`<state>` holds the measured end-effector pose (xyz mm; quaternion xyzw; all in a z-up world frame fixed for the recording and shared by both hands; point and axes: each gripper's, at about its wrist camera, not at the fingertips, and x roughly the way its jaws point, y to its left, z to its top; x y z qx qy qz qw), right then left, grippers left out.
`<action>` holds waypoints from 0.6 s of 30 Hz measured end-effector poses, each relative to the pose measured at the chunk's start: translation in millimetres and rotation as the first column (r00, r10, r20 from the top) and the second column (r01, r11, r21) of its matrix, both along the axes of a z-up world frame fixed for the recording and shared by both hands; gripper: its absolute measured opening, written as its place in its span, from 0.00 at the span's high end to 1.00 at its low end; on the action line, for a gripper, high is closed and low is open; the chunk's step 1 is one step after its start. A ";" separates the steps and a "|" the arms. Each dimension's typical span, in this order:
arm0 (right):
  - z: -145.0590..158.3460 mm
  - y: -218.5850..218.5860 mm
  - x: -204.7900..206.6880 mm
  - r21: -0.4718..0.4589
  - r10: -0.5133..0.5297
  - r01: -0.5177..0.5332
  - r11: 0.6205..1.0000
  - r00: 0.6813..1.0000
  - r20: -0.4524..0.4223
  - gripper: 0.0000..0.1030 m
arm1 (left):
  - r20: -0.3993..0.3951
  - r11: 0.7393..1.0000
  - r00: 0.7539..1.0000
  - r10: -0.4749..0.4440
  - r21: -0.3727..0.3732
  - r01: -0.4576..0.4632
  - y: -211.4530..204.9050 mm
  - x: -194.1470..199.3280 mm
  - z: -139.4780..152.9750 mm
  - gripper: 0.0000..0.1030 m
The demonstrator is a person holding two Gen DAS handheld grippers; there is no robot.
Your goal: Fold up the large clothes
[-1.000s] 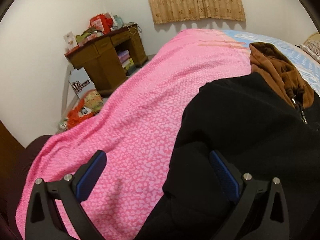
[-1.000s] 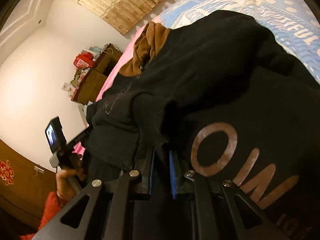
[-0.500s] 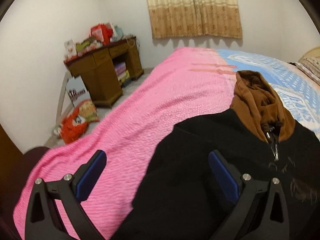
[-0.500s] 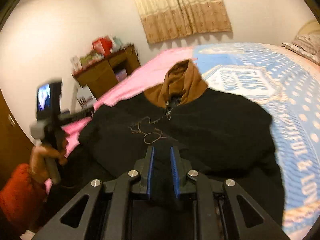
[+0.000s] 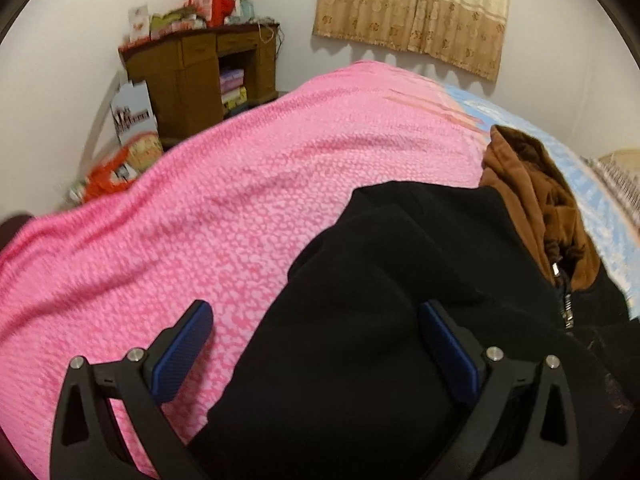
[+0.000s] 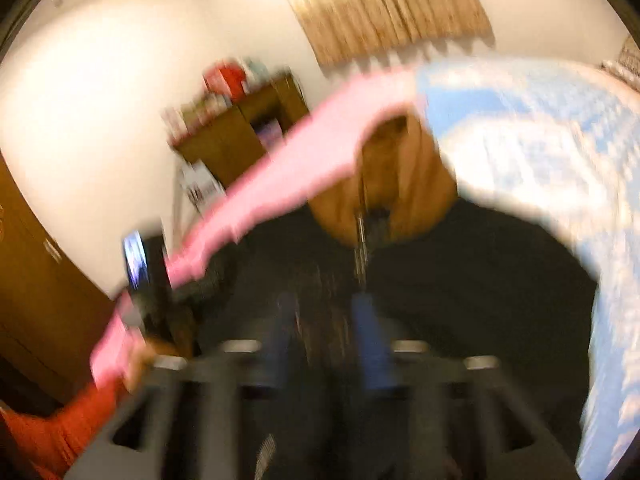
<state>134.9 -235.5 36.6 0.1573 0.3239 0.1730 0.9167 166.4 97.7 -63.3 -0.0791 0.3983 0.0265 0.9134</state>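
- The left gripper [image 5: 314, 344] is pointing down at a slant over the near edge of the bed [image 5: 280, 184], its fingers [image 5: 182, 350] standing wide apart and gripping nothing.
- One left finger is hanging over the pink blanket [image 5: 180, 220]; the other is hanging over the black hoodie [image 5: 360, 320], whose cloth is lying between and below them without being pinched.
- The hoodie is lying on the bed, spread across the pink blanket and the blue sheet [image 6: 540, 140], with its brown hood [image 5: 532, 200] pointing toward the far wall and curtain [image 5: 412, 12].
- The right gripper [image 6: 326, 336] is aiming down at the hoodie's front, in line with the hood [image 6: 400, 184] and zipper pull [image 6: 360, 240].
- Its jaws have just been opening; the blue fingers [image 6: 368, 336] are showing a clear gap between them, and no cloth is clamped there.
- The right view is heavily smeared by motion, so how wide that gap is and whether the fingertips are touching the cloth cannot be told.
- In that view a hand [image 6: 140, 356] with a red sleeve [image 6: 60, 428] is gripping the left tool's handle at the lower left, its small screen [image 6: 134, 256] glowing; the outlines are blurred.
- The hoodie's lower part is cut off by the bottom of both views and hidden behind the gripper frames.
- A wooden desk [image 5: 200, 68] with clutter is standing against the far wall, and bags [image 5: 120, 160] on the floor beside it are blurred.
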 end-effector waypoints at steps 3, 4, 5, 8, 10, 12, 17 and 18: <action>25.5 -10.1 56.5 -0.077 -0.028 0.030 0.997 0.999 0.029 0.07 | -0.015 0.993 1.000 0.013 -0.119 -0.015 12.4 0.0 -4.7 0.00; 27.4 -9.4 76.1 -0.109 -0.031 0.033 0.994 0.999 0.014 0.07 | -0.008 0.992 1.000 0.016 -0.127 -0.016 13.5 -1.5 -4.3 0.00; 25.1 -10.8 105.9 -0.163 -0.056 0.053 0.985 0.998 -0.013 0.07 | -0.004 0.993 1.000 0.019 -0.114 -0.019 11.1 -2.6 -3.5 0.00; 6.7 -15.2 177.9 -0.246 -0.104 0.083 0.966 0.992 -0.074 0.25 | 0.002 0.997 1.000 0.024 -0.068 -0.024 2.6 -4.0 -1.4 0.00; -14.1 -21.4 224.6 -0.229 -0.144 0.109 0.967 0.979 -0.144 0.42 | 0.003 0.998 1.000 0.027 -0.056 -0.027 -0.8 -4.6 -1.0 0.00; -27.9 -28.6 256.0 -0.206 -0.184 0.148 0.967 0.968 -0.172 0.42 | -0.001 0.999 1.000 0.029 -0.040 -0.029 -4.7 -4.5 -1.2 0.00; -50.1 -33.8 314.5 -0.221 -0.228 0.183 0.958 0.952 -0.203 0.42 | 0.002 0.999 0.999 0.033 0.017 -0.033 -15.5 -6.5 0.8 0.00; -56.5 -33.9 324.2 -0.222 -0.225 0.177 0.959 0.950 -0.217 0.42 | 0.003 0.999 0.999 0.033 0.022 -0.033 -14.7 -6.7 1.1 0.00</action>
